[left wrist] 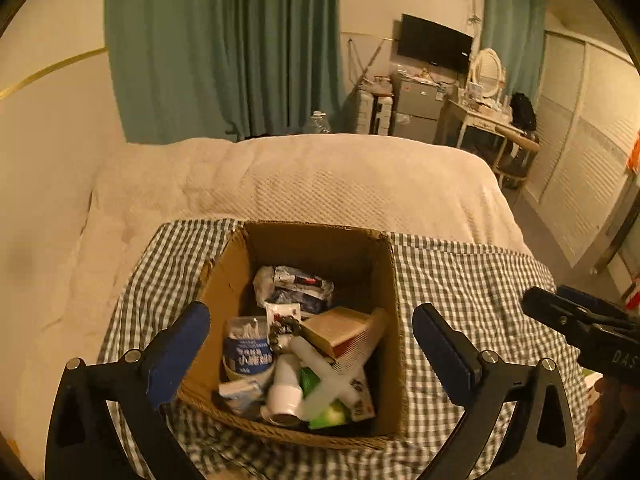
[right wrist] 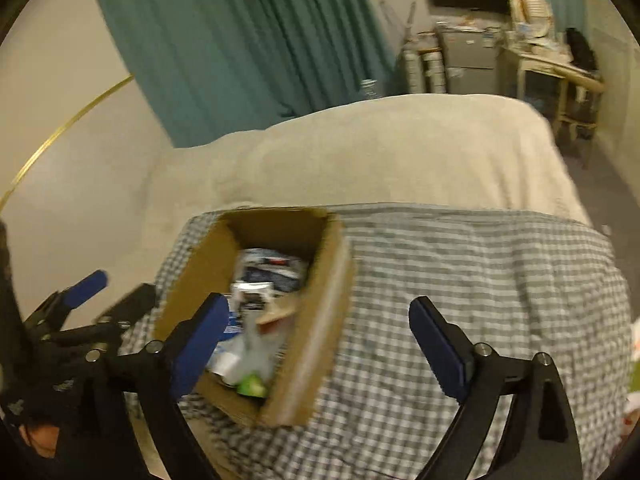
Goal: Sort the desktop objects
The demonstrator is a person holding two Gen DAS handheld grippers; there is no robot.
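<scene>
Clearly the sorting has gathered most things into the open cardboard box (left wrist: 320,256), which stands on a green-checked cloth (left wrist: 472,280) spread over the bed. Inside lie a cotton-swab tub (left wrist: 247,346), a soft tissue pack (left wrist: 298,286), a white bottle (left wrist: 285,392) on its side, a wooden comb (left wrist: 340,330) and something green (left wrist: 328,414) near the bottom; the smaller pieces are too jumbled to name.

Left hand-held gripper (left wrist: 310,354) hovers over the box with its jaws wide apart and nothing between them. Right hand-held gripper (right wrist: 320,344) is likewise spread wide and empty, straddling the box's right wall; its view is blurred.

By my judgement the contents are all light. The tissue pack will squash, so a gentle pinch across its middle suits it. The bottle and swab tub are smooth, rounded plastic and likely slippery; take them across the body, not the cap. The comb is stiff and thin, best gripped flat across its spine. The box itself has thin corrugated walls that would flex if pinched on one side only, so a hold on two opposite walls looks safer.
</scene>
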